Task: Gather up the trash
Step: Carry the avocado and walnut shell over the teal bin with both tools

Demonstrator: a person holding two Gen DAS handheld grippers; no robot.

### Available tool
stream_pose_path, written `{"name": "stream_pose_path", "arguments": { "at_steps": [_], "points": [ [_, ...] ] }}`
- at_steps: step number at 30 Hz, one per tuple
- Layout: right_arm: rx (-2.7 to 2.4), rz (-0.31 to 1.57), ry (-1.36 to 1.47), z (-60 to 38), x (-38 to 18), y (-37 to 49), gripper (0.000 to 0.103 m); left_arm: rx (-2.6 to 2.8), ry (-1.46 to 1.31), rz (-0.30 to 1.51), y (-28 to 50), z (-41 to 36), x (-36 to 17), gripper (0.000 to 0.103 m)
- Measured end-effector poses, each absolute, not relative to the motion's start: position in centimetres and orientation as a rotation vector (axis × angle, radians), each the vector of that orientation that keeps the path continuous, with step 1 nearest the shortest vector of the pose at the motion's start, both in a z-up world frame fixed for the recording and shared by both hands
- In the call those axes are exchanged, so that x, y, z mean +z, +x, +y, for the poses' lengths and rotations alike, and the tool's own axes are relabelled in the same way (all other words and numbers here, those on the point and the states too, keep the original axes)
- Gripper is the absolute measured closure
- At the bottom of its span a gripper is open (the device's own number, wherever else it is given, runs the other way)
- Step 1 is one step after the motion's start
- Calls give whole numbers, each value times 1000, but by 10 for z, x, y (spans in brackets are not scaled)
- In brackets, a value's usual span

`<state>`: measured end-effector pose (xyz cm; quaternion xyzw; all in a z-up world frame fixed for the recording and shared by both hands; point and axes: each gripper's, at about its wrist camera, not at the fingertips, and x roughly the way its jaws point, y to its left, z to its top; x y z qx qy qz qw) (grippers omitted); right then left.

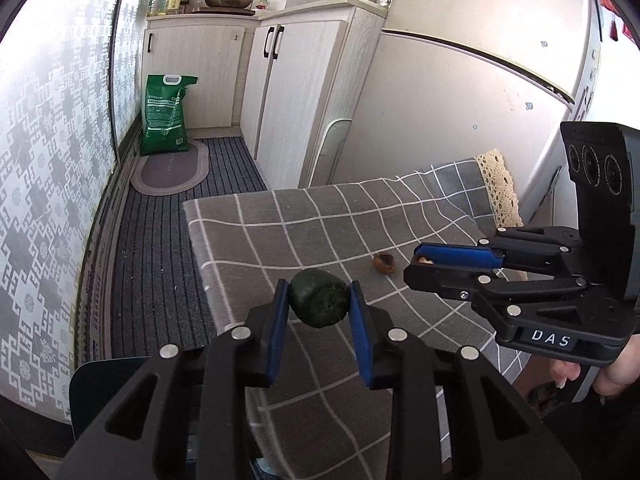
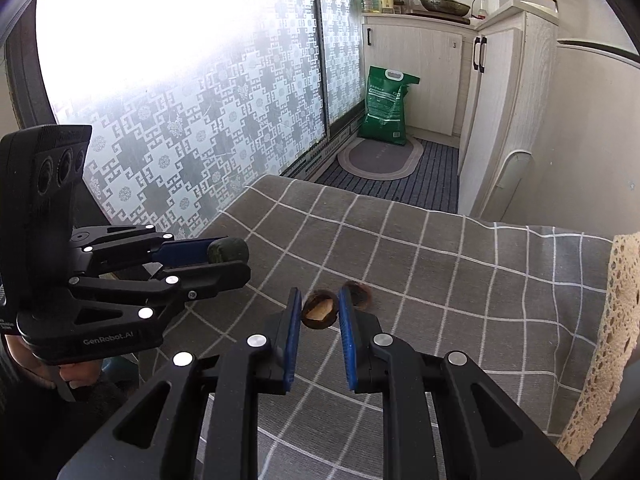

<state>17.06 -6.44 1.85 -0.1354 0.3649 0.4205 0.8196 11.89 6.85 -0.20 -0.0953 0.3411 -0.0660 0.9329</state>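
My left gripper (image 1: 318, 296) is shut on a dark green, rounded lump (image 1: 319, 303), its blue pads pressing on both sides, just above the grey checked tablecloth (image 1: 320, 232). The right wrist view shows that same left gripper (image 2: 240, 258) and lump (image 2: 228, 250) near the table's left edge. My right gripper (image 2: 320, 300) is shut on a brown shell piece (image 2: 319, 314) with a pale inside. A second brown shell (image 2: 358, 294) lies on the cloth just beyond it. From the left wrist view, the right gripper (image 1: 414, 264) hangs close to that loose shell (image 1: 385, 264).
A fridge (image 1: 480, 92) stands behind the table and white cabinets (image 1: 288, 92) to its left. A green bag (image 1: 166, 120) and an oval mat (image 1: 172, 168) sit on the striped floor. A patterned window (image 2: 180, 128) lines the left. A dark teal object (image 1: 100, 384) sits below the table's near-left corner.
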Motion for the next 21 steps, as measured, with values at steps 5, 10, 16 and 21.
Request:
{"name": "stream_pose_path", "arguments": {
  "at_steps": [5,10,16,21],
  "points": [
    [912,771,-315,-42,22,160,84,-119,-220,676,106,90,3,72],
    [933,767,-332,-21,24,150,84,-88,-234,671,92,110,2,72],
    [966,761,-338,0,29,137,84,-58,-235,690,76,128,-4,71],
    [993,756,-352,19,33,125,84,-25,-233,716,65,142,-12,71]
  ]
}}
